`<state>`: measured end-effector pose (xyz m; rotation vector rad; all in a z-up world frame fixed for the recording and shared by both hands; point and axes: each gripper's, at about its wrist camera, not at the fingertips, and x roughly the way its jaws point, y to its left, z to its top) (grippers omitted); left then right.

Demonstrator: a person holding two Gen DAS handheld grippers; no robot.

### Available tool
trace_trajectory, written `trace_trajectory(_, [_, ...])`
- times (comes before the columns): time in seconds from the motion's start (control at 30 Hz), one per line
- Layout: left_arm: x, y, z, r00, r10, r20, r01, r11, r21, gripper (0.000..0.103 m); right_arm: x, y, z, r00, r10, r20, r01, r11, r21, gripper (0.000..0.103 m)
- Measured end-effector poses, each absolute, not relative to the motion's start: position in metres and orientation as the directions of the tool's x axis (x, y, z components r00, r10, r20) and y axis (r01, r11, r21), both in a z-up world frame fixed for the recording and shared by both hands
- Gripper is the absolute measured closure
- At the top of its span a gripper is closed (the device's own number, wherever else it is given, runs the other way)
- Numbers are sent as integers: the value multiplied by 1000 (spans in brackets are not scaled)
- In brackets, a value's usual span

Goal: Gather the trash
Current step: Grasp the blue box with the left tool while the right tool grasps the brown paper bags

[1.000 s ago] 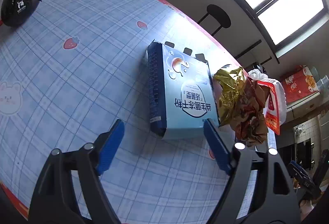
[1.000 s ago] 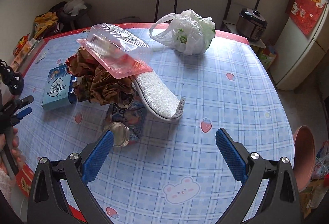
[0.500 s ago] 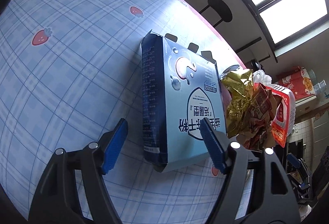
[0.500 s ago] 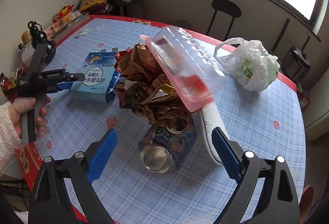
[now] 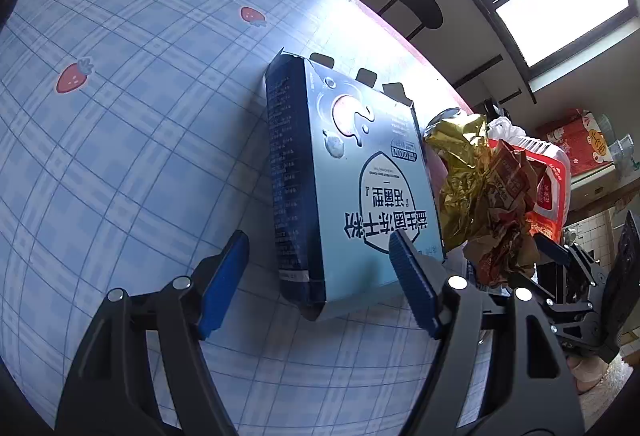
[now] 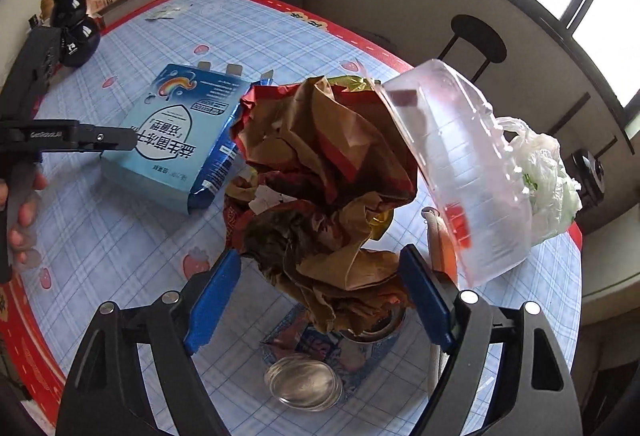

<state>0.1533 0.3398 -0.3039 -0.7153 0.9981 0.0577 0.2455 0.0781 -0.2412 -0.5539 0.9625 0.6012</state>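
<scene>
A light blue carton box (image 5: 352, 179) lies flat on the blue checked tablecloth (image 5: 120, 123); it also shows in the right wrist view (image 6: 180, 139). My left gripper (image 5: 316, 276) is open with its jaws on either side of the box's near end. A heap of crumpled brown and gold wrappers (image 6: 328, 187) with a clear plastic clamshell (image 6: 460, 179) leaning on it sits right of the box. My right gripper (image 6: 320, 288) is open, its jaws flanking the lower part of the wrapper heap.
A round metal can (image 6: 304, 380) and a printed packet (image 6: 320, 344) lie under the heap. A white plastic bag (image 6: 548, 179) sits at the far right. A black bottle (image 6: 74, 27) stands at the table's far left edge. A black stool (image 6: 476, 43) stands beyond the table.
Both grippers have moved in closer: the left up to the blue box, the right left and down to the wrapper heap. Both stay open.
</scene>
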Motion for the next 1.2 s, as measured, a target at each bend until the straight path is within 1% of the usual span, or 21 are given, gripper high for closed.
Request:
trace_trajectory(0.03, [154, 340, -304, 560, -271, -783, -359, 773, -523, 31, 248, 79, -244, 437, 220, -872, -682, 713, -163, 19])
trace_trajectory(0.1, [155, 340, -304, 558, -273, -783, -362, 769, -527, 31, 251, 82, -250, 434, 207, -877, -678, 716, -167, 12])
trace_trajectory(0.23, [158, 341, -304, 563, -271, -781, -365, 766, -529, 31, 252, 89, -257, 450, 174, -876, -685, 696, -213, 11])
trace_trajectory(0.33, [163, 342, -304, 569, -260, -780, -370, 766, -526, 31, 254, 91, -260, 448, 163, -879, -686, 692, -222, 14])
trace_trajectory(0.37, [165, 342, -304, 570, -256, -781, -372, 767, -523, 31, 253, 91, -260, 449, 161, -879, -688, 690, -225, 19])
trace_trajectory(0.4, [168, 342, -303, 570, -252, -782, -374, 768, -520, 30, 253, 90, -261, 443, 164, -882, -691, 689, -219, 22])
trace_trajectory(0.5, [176, 343, -304, 577, -246, -779, -379, 764, -522, 30, 251, 90, -260, 442, 172, -881, -698, 682, -217, 25])
trace_trajectory(0.6, [183, 345, -305, 588, -262, -766, -387, 740, -550, 29, 248, 89, -258, 427, 190, -884, -704, 684, -193, 28])
trace_trajectory(0.63, [186, 346, -305, 590, -285, -755, -387, 722, -574, 29, 249, 89, -259, 395, 206, -895, -712, 684, -157, 32])
trace_trajectory(0.67, [188, 346, -307, 591, -314, -743, -385, 699, -602, 30, 252, 90, -264, 320, 217, -922, -724, 684, -90, 75])
trace_trajectory(0.7, [190, 345, -308, 591, -343, -730, -383, 678, -628, 30, 252, 90, -267, 313, 204, -928, -712, 696, -87, 72])
trace_trajectory(0.77, [189, 343, -306, 598, -342, -725, -385, 671, -634, 30, 249, 90, -266, 335, 203, -920, -708, 699, -103, 73])
trace_trajectory(0.87, [185, 344, -302, 615, -356, -703, -379, 649, -660, 30, 248, 86, -265, 325, 221, -919, -696, 715, -74, 73])
trace_trajectory(0.97, [179, 348, -293, 652, -395, -648, -354, 596, -720, 30, 251, 78, -263, 307, 246, -919, -682, 730, -32, 73])
trace_trajectory(1.07, [174, 344, -278, 679, -498, -539, -248, 536, -807, 35, 247, 74, -260, 288, 279, -916, -682, 732, 9, 74])
trace_trajectory(1.1, [174, 338, -273, 673, -526, -520, -213, 535, -817, 35, 244, 75, -258, 285, 291, -913, -687, 726, 17, 79])
trace_trajectory(1.13, [175, 331, -267, 660, -535, -527, -191, 560, -806, 35, 243, 74, -257, 284, 293, -913, -691, 723, 17, 89])
trace_trajectory(1.2, [181, 314, -260, 631, -525, -571, -171, 624, -762, 35, 241, 77, -256, 274, 303, -913, -693, 720, 31, 91])
